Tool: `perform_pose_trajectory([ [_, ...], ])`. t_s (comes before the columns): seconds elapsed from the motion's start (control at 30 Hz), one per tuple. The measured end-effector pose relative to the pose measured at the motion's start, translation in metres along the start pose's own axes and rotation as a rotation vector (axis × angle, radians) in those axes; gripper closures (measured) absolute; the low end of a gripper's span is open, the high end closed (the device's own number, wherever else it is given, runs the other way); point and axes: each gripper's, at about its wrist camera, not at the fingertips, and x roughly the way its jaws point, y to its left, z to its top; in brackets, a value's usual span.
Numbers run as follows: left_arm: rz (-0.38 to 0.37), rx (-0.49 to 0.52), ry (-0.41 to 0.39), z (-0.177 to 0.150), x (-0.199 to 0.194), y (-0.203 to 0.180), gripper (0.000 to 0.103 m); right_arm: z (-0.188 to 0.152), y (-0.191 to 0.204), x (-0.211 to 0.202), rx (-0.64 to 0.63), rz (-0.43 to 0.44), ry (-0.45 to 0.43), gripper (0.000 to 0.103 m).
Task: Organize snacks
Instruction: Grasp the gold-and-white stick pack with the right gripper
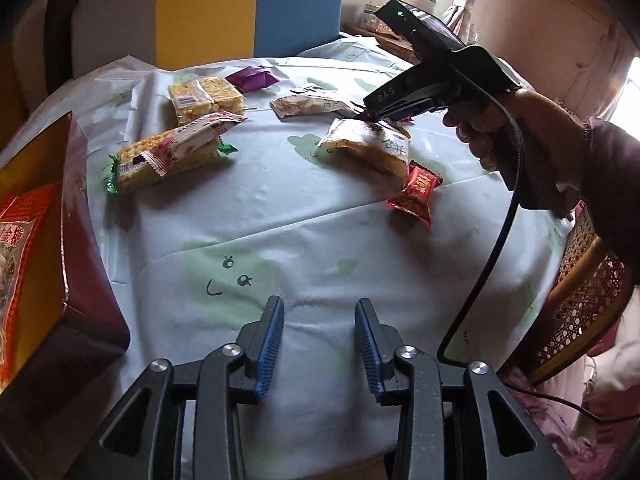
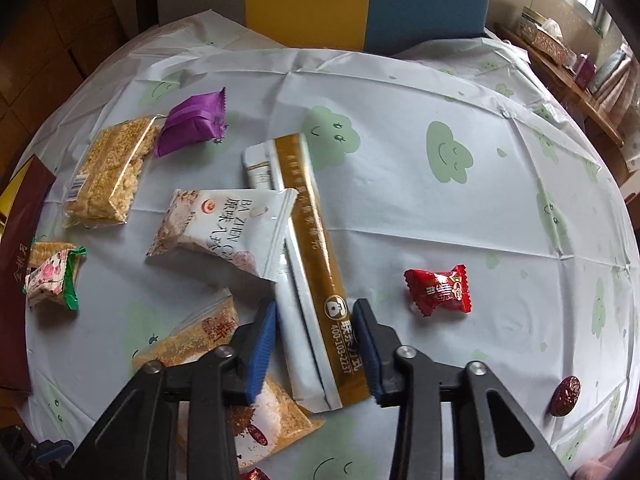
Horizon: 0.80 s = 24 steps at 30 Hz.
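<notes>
Snack packets lie scattered on a table with a pale cloud-print cloth (image 2: 440,240). My right gripper (image 2: 316,316) is open, its blue pads either side of the near end of a long brown-and-white stick packet (image 2: 308,248). A white cake packet (image 2: 224,232), a rice-crisp packet (image 2: 108,172), a purple packet (image 2: 192,124), a red candy (image 2: 438,290) and a golden cake packet (image 2: 200,344) lie around it. My left gripper (image 1: 320,320) is open and empty over bare cloth. The left wrist view shows the right gripper (image 1: 374,114) low over the snacks.
A dark red box (image 1: 80,280) with an orange packet inside stands at the table's left edge. A dried date (image 2: 564,396) lies at the right. A grey, yellow and blue chair back (image 2: 360,0) stands behind the table. A rattan chair (image 1: 580,300) is on the right.
</notes>
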Motion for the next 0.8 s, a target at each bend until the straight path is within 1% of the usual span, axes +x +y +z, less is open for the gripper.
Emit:
perform_pose_trajectory([
  [0.13,-0.009,-0.001,-0.006,0.0,0.0,0.001,0.063,0.001,-0.001,-0.004,0.007,-0.026,-0.012,0.072],
  [0.2,-0.014,-0.001,-0.008,0.001,0.001,0.002,0.064,0.003,-0.006,-0.013,0.03,-0.046,-0.047,0.074],
  [0.37,0.01,0.016,-0.007,0.0,0.0,0.0,0.064,0.003,-0.024,-0.036,0.124,-0.036,-0.118,0.077],
  [0.4,0.013,0.015,-0.006,-0.001,-0.001,0.0,0.064,0.002,-0.026,-0.04,0.14,-0.018,-0.129,0.077],
  [0.47,0.029,0.016,-0.002,0.0,-0.003,-0.001,0.064,0.0,-0.026,-0.044,0.144,0.036,-0.115,0.077],
  [0.53,0.041,0.013,-0.002,-0.001,-0.004,-0.001,0.065,-0.002,-0.019,-0.044,0.131,0.043,-0.098,0.077],
  [0.6,0.042,0.001,0.002,-0.002,-0.006,0.001,0.065,-0.001,-0.016,-0.046,0.137,0.07,-0.109,0.078],
  [0.63,0.048,-0.003,-0.001,-0.002,-0.007,0.002,0.068,-0.003,-0.015,-0.047,0.148,0.094,-0.111,0.078],
  [0.73,0.056,-0.01,-0.017,-0.004,-0.014,0.005,0.068,-0.009,-0.011,-0.056,0.164,0.144,-0.124,0.078],
  [0.8,0.056,-0.019,-0.011,-0.005,-0.015,0.008,0.068,-0.013,-0.003,-0.065,0.156,0.191,-0.131,0.078],
])
